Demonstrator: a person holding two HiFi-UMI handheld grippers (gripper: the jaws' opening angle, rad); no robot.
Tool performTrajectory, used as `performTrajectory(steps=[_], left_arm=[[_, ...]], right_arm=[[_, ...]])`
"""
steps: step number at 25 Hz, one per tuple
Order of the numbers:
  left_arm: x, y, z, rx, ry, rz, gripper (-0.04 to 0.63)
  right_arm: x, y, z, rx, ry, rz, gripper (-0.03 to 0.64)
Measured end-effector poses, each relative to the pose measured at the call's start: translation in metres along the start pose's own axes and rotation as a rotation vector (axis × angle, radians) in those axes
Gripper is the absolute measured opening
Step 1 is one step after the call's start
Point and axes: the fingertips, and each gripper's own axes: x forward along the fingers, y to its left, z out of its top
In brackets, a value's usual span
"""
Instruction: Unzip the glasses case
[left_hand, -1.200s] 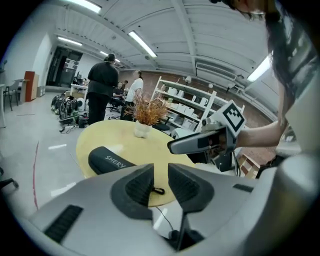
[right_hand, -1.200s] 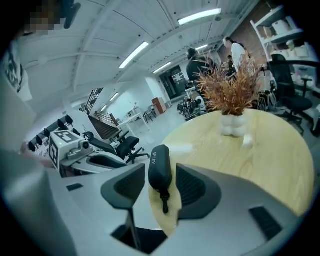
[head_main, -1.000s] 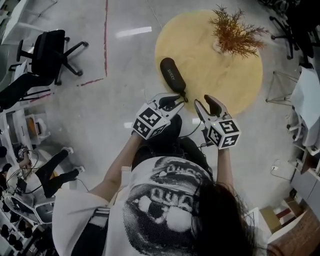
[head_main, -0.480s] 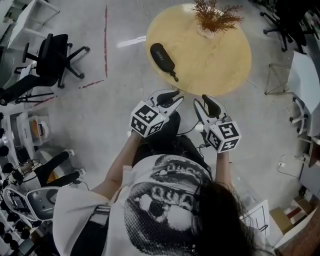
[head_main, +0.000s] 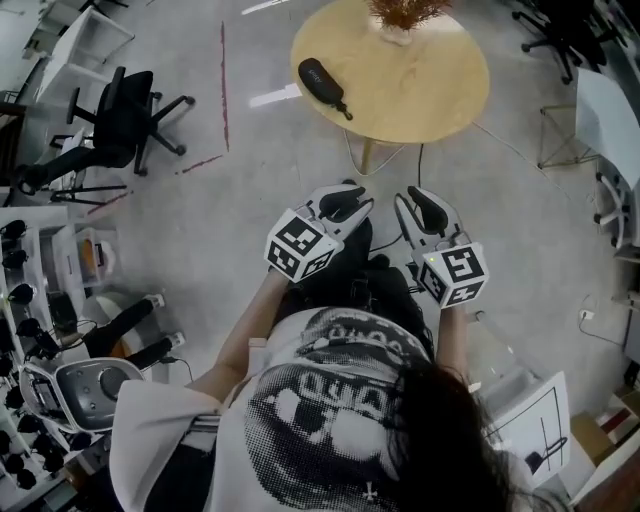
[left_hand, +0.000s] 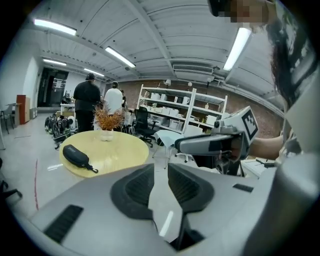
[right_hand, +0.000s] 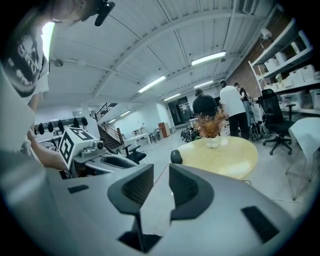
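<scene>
The case (head_main: 322, 82) lies by the table's (head_main: 430, 90) left edge, apparently zipped — nothing done yet. The left gripper (head_main: 345, 202) and right gripper (head_main: 425, 208) hang well short of the table, jaws slightly apart and empty — the right's have just been closing.

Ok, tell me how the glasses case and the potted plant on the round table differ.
Colour: the glasses case is black, while the potted plant is rusty orange in a pale pot.
Pose: the glasses case lies flat, while the potted plant stands upright.
Place: in the head view, the glasses case sits by the table's left edge and the potted plant at its far edge.
Both rest on the round yellow table, apart from each other.
</scene>
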Motion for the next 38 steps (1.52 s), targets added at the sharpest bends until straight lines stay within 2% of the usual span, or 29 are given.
performTrajectory(steps=[8, 12, 20, 38], left_arm=[[-0.026, -0.025, 0.014, 0.008, -0.048, 0.051, 0.069], [-0.037, -0.021, 0.020, 0.004, -0.059, 0.060, 0.054], [-0.051, -0.012, 0.019, -0.012, -0.056, 0.057, 0.015], [-0.059, 0.055, 0.037, -0.015, -0.081, -0.017, 0.014]], right_arm=[[-0.026, 0.017, -0.002, -0.029, -0.020, 0.003, 0.023], [-0.023, 0.028, -0.001, -0.037, -0.008, 0.004, -0.014], [-0.008, 0.038, 0.002, -0.031, -0.008, 0.019, -0.012], [0.060, 0.042, 0.038, -0.057, -0.010, -0.047, -0.006]])
